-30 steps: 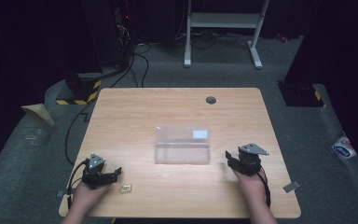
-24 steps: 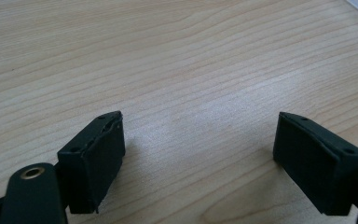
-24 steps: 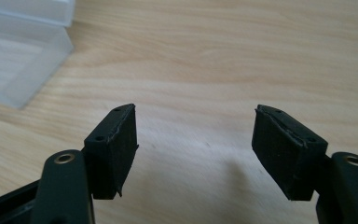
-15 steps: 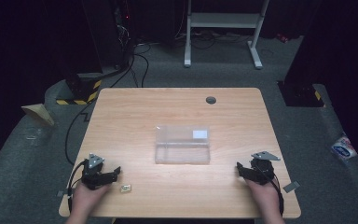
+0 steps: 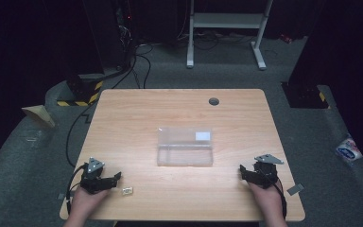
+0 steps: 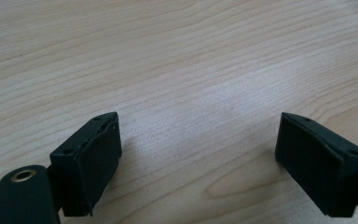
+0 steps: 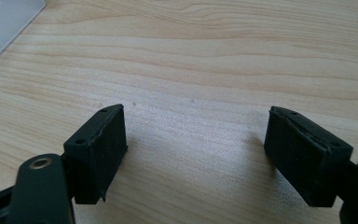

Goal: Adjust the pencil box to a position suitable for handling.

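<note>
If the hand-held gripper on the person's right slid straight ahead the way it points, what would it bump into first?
Probably nothing soon. The right hand-held gripper, jaws open and empty, faces bare table. The clear plastic box sits off to the left of its line, so it would likely pass beside it, though depth is hard to judge.

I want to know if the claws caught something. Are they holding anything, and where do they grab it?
Nothing is held. The left gripper and right gripper both stand open over bare table.
</note>
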{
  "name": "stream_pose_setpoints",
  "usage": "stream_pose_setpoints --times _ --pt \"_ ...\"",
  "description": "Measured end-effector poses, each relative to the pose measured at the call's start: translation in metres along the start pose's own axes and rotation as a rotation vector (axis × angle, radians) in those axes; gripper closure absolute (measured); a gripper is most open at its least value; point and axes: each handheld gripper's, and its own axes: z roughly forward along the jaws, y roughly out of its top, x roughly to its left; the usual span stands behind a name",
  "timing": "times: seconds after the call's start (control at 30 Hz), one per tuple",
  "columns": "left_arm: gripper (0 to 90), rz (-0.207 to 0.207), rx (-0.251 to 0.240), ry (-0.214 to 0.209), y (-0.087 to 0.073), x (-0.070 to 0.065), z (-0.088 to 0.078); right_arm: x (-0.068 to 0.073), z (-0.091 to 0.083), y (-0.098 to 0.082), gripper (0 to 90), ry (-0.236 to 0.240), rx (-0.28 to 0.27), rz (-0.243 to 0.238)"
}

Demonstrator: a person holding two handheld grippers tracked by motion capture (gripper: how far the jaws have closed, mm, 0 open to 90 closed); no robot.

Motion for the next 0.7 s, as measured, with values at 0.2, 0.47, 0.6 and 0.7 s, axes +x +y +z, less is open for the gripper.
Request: stream_pose_setpoints --times 0.2,0.47,0.6,0.7 --pt "15.6 -0.013 0.006 -0.027 0.0 0.003 -0.003 0.001 -0.002 -0.002 21.6 -0.007 -0.004 0.0" --pt "18.5 -0.009 -0.046 -0.055 -0.001 0.004 -0.017 0.002 -0.003 -0.003 22.8 -0.009 -0.006 0.001" --pt "18.9 0.014 -0.044 -0.071 -0.002 -0.002 -0.019 0.002 -0.003 -0.003 23.2 -0.008 -0.008 -0.003" --pt "19.1 0.02 -0.055 -0.096 -0.004 -0.009 -0.024 0.002 -0.003 -0.003 23.7 -0.007 -0.007 -0.003"
